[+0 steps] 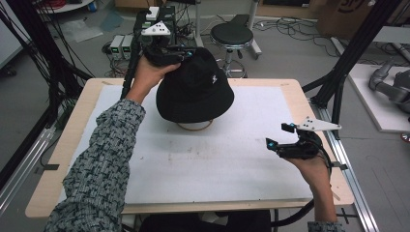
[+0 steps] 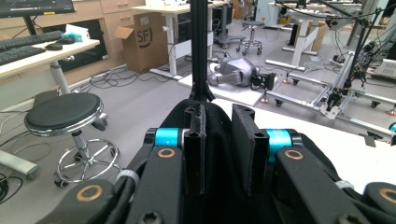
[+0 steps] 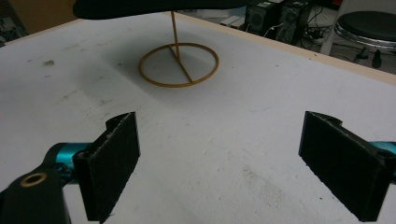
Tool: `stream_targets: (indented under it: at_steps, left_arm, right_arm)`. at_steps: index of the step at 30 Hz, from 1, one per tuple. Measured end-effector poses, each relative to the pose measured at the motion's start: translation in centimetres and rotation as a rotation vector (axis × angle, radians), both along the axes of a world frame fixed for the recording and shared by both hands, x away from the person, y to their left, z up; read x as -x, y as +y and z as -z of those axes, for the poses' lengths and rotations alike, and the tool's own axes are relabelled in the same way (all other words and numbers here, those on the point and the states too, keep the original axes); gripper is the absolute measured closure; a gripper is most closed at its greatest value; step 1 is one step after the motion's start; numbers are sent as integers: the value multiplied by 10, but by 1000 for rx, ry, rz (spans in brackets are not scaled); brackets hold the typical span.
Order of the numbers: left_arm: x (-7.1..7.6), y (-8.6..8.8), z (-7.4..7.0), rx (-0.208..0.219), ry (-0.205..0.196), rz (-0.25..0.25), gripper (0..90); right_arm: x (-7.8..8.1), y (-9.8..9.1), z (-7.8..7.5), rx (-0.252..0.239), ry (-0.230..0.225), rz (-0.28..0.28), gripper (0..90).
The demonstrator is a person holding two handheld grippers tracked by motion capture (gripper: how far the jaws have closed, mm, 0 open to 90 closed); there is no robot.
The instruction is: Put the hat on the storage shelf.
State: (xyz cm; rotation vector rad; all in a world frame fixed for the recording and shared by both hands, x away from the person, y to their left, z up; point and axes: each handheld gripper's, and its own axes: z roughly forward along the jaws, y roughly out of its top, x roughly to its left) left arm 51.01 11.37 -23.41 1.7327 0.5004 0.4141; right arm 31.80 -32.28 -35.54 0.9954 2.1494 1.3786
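The jaws of the left gripper point(image 1: 180, 52) are clamped on the back brim of the black hat point(image 1: 196, 87), which sits on a thin wooden stand point(image 3: 179, 64) at the table point(image 1: 72, 130) middle. The right gripper point(image 1: 280, 137) has its jaws wide apart, holding nothing, above the table's right side.

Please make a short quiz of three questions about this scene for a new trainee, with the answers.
1. True or false: the right gripper has its jaws closed on the black hat.
2. What does the hat sit on? A) a stool B) a wooden stand with a ring base C) a box
3. Which gripper pinches the hat's fabric?

Key: 1. False; its jaws are wide apart above the white table. 2. B. 3. The left gripper.
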Motion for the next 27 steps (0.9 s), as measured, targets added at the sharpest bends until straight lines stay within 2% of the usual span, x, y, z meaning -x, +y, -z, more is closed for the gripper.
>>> stream_targets:
  at_steps: [7,18,22,27]
  left_arm:
    - [-2,4,1,17,22,-7,682]
    - [2,17,-2,29,20,-22,601]
    - [3,23,-4,45,43,-43,524]
    - [6,31,-5,51,38,-50,485]
  right_arm:
    - [0,0,0,-1,-1,1,123]
    - [-1,0,0,-3,2,0,123]
    - [-3,1,0,-9,4,-3,123]
    - [-7,5,0,-10,-2,-12,122]
